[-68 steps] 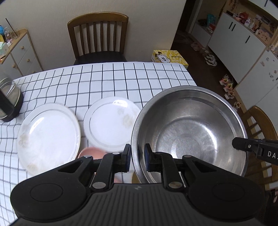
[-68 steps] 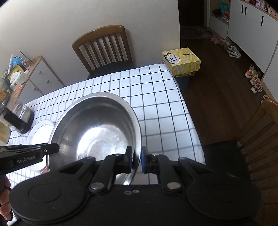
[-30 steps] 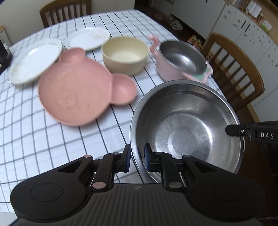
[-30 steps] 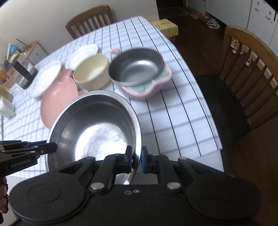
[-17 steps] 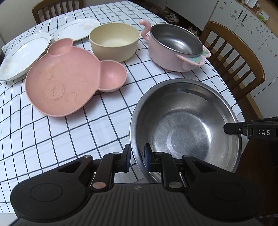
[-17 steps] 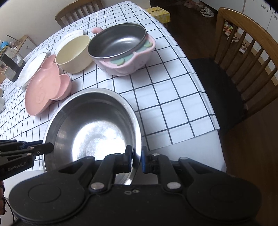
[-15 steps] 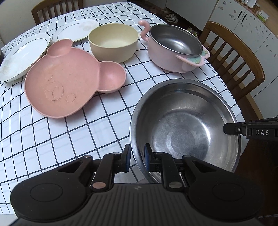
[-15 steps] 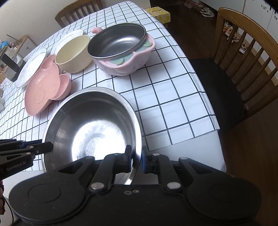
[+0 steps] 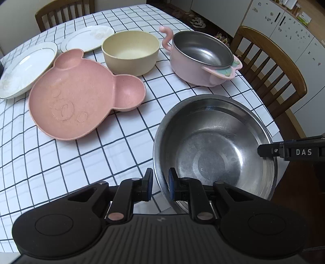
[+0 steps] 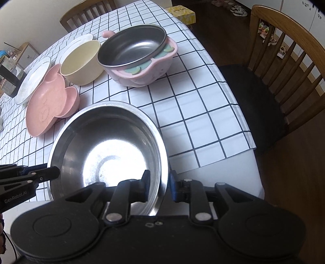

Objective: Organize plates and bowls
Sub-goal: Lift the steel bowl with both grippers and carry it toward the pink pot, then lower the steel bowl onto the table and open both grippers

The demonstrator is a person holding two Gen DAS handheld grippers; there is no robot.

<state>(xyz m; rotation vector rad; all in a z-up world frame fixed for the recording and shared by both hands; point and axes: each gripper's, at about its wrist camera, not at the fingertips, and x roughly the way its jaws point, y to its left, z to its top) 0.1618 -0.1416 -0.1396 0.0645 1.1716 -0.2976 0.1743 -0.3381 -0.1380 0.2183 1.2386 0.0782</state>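
Observation:
A large steel bowl (image 9: 215,156) is held over the near right corner of the checked table, seen too in the right wrist view (image 10: 109,146). My left gripper (image 9: 160,182) is shut on its left rim. My right gripper (image 10: 159,185) is shut on its right rim. Behind it lie a pink bear-shaped plate (image 9: 79,95), a cream bowl (image 9: 130,51), a pink handled bowl with a steel insert (image 9: 201,56), and two white plates (image 9: 24,69) (image 9: 87,40).
The table (image 10: 193,113) has a white cloth with black checks; its right edge drops off beside a wooden chair (image 10: 284,67). Another chair (image 9: 61,12) stands at the far end. A dark jar (image 10: 10,79) stands at the far left.
Both grippers carried the steel bowl from the far end of the table back to the near right corner and lowered it slightly. Both stay shut on its rim.

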